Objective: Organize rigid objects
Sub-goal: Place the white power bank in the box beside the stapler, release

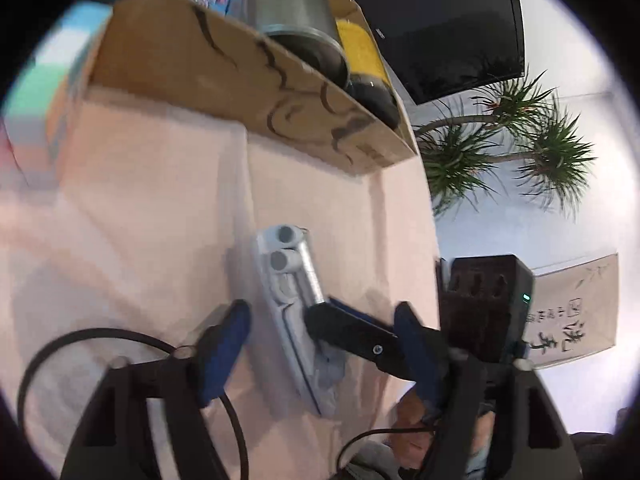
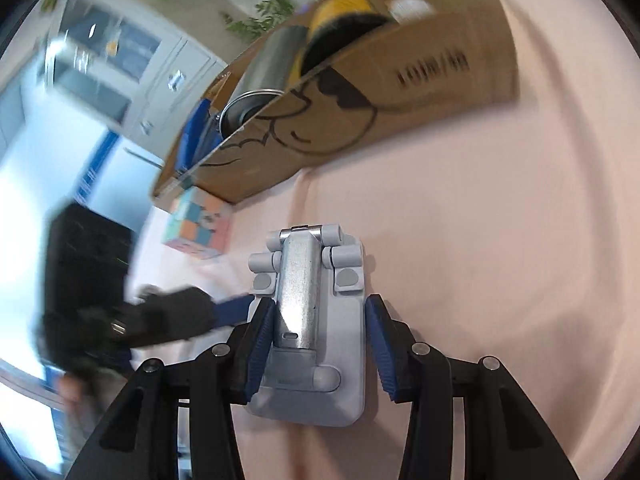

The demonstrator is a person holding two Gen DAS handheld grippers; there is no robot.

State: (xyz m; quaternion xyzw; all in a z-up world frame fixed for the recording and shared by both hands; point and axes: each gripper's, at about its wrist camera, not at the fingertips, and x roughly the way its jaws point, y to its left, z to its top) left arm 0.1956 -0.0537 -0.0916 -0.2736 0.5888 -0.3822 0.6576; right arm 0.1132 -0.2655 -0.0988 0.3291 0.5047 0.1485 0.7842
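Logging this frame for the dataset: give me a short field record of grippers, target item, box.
target: grey folding stand lying flat on pink cloth
right gripper: open, straddling the stand
left gripper: open, beside the stand
cardboard box: behind the stand, holds metal can and yellow item
cube: pastel, beside box

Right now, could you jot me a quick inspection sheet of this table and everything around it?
Surface: pink cloth, creased.
Job's things: grey folding stand flat on the cloth; cardboard box holding a metal can and a yellow-and-black item.
Clutter: pastel cube beside the box.
Grippers: right gripper open, fingers either side of the stand; left gripper open, near the stand's side.
Cables: black cable looping by the left gripper.
Surroundings: dark screen, potted plant, cabinet.
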